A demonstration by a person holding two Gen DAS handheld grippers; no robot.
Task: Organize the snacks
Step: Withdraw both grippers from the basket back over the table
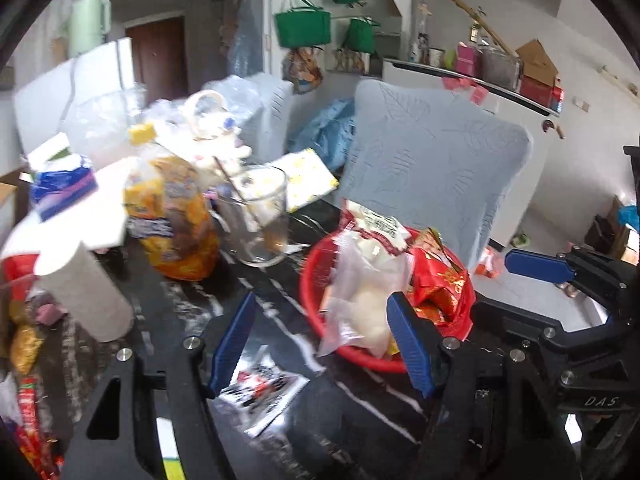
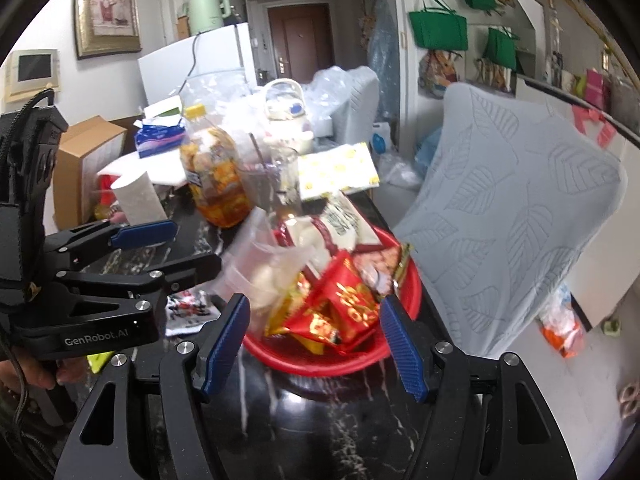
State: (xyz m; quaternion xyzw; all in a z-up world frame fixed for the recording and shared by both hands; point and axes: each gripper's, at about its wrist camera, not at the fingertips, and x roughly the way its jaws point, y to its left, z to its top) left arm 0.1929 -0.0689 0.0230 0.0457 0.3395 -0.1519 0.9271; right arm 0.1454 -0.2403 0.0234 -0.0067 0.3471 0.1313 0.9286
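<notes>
"GenRobot.AI" on left tongs (image 2: 176,248) beside red snack basket (image 2: 412,292)

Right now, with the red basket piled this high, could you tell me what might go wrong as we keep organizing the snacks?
1. The clear plastic bag hangs over the rim of the red basket and may slide out onto the table.
2. The empty glass with a straw stands just behind the basket; a careless reach could topple it.
3. The black-and-white packet lies under the left gripper and might be overlooked.

White walls (image 2: 120,80); brown door (image 2: 300,36); green bags (image 2: 438,30) hung; framed picture (image 2: 106,8); grey chair back (image 2: 520,208).
</notes>
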